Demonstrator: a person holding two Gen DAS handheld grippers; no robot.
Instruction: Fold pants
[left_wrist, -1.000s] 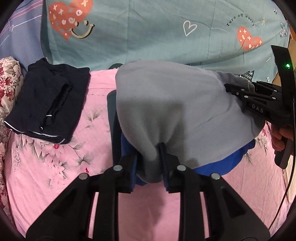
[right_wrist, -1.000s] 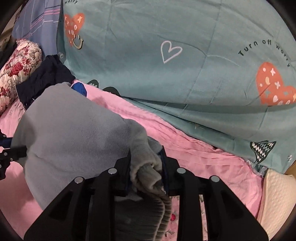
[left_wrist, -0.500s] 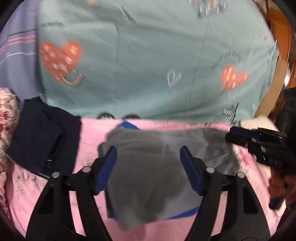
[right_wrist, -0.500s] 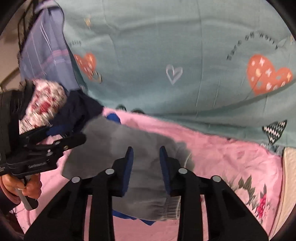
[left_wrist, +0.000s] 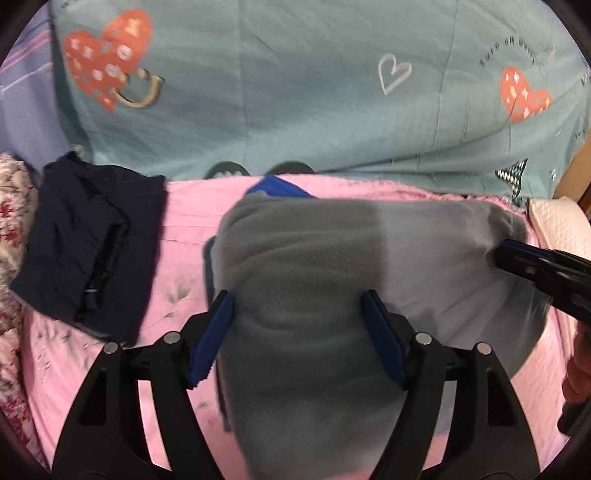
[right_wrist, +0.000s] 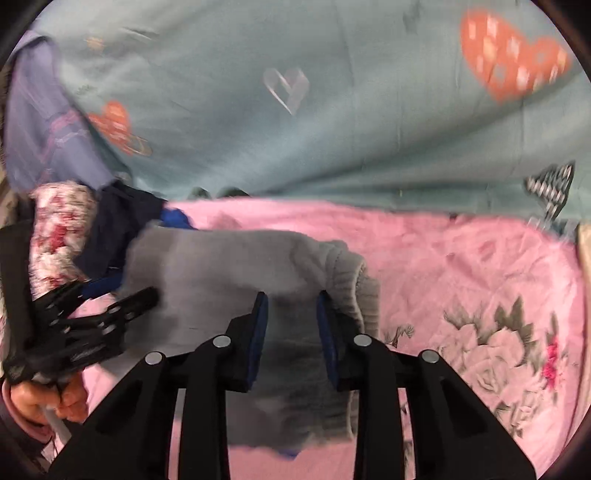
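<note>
Left gripper (left_wrist: 297, 306): blue-padded fingers (left_wrist: 212, 332) spread wide, nothing between the pads. They stand above the near part of the grey fleece pants (left_wrist: 332, 280), one finger to each side of the folded bundle; whether the pads touch the cloth cannot be told.

Right gripper (right_wrist: 291, 314): fingers (right_wrist: 258, 332) parted, with a narrower gap than the left, and nothing pinched. They sit over the near right part of the pants (right_wrist: 229, 273), just left of the ribbed cuff (right_wrist: 354, 288). In the left wrist view the right gripper (left_wrist: 543, 269) enters from the right edge with its tip at the pants' right end.

The pants lie folded in a compact bundle on the pink floral bedsheet (left_wrist: 177, 273), roughly at its middle. A blue garment (left_wrist: 277, 188) lies under the bundle and shows at its far edge and along its left side.

To the left of the pants, apart from them, a folded dark navy garment (left_wrist: 88, 240) rests on the sheet. Left of that lies a red-and-white floral pillow (right_wrist: 59, 236).

Beyond the sheet, a teal quilt (left_wrist: 295, 92) printed with red hearts and a white heart outline fills the far side. A purple striped cloth (right_wrist: 40, 122) shows at the far left. The right wrist view is motion-blurred.
</note>
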